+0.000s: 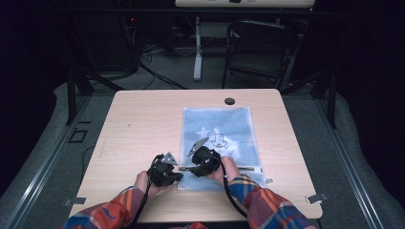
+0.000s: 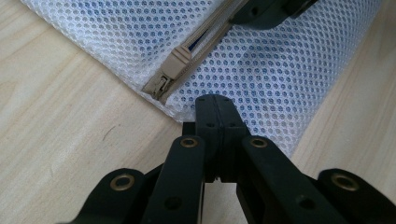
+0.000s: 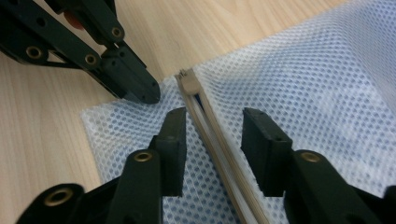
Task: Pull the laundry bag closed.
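Observation:
A white mesh bag [image 1: 217, 138] with something blue inside lies flat on the wooden table [image 1: 143, 124]. Its beige zipper [image 3: 219, 140] runs across the near end, with the pull [image 2: 175, 63] [image 3: 189, 79] at the bag's left edge. My left gripper [image 1: 180, 176] [image 2: 215, 105] is shut, and its tips rest on the bag's near left corner [image 3: 144, 93]; whether mesh is pinched between them I cannot tell. My right gripper [image 1: 187, 168] [image 3: 212, 140] points down at the bag. Its jaws stand apart astride the zipper track, just behind the pull, and neither pad touches it.
A dark grommet hole [image 1: 229, 101] sits near the table's far edge. Beyond the table stand a black chair [image 1: 258, 47] and a desk leg [image 1: 197, 52]. Bare wood lies left of the bag. Metal clips [image 1: 316, 197] mark the near edge.

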Motion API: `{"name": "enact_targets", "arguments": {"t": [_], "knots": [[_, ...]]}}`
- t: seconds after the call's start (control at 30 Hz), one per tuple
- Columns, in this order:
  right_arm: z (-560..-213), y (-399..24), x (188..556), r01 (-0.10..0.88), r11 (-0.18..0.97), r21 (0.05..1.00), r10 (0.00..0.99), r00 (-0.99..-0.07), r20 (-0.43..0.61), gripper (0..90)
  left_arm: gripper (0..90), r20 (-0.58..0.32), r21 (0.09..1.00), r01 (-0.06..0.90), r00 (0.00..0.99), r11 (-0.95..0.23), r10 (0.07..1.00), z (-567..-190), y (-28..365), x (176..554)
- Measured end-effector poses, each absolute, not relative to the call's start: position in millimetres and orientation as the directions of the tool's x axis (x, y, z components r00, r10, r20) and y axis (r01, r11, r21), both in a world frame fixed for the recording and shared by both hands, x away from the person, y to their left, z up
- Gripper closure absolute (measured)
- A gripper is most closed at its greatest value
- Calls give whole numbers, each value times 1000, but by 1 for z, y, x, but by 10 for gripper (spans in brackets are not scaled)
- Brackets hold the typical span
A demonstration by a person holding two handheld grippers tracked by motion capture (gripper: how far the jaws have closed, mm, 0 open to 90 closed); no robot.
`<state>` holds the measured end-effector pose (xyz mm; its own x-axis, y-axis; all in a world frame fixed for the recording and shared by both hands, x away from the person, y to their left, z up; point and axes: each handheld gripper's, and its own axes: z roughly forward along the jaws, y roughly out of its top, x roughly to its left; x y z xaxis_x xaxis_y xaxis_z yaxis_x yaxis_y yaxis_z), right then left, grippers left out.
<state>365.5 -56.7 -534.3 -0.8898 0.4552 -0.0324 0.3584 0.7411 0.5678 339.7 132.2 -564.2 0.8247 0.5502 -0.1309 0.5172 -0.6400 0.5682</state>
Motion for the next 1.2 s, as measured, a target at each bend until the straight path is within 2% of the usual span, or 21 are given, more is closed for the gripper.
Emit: {"name": "enact_targets", "arguments": {"t": [0.3, 0.73, 0.93, 1.2], "knots": [[-544, -38, 367, 338, 743, 578, 436, -899, -34, 697, 899, -126, 570, 512, 827, -643, 548, -565, 133, 340], [-553, -28, 371, 329, 754, 569, 413, -911, -20, 726, 900, -122, 563, 509, 831, -651, 543, -565, 134, 340], [-556, -25, 372, 327, 753, 571, 409, -912, -17, 795, 900, -127, 562, 525, 818, -639, 561, -565, 133, 339], [-556, -26, 369, 318, 760, 567, 406, -913, -32, 815, 900, -132, 551, 548, 802, -630, 582, -565, 134, 338]]}}
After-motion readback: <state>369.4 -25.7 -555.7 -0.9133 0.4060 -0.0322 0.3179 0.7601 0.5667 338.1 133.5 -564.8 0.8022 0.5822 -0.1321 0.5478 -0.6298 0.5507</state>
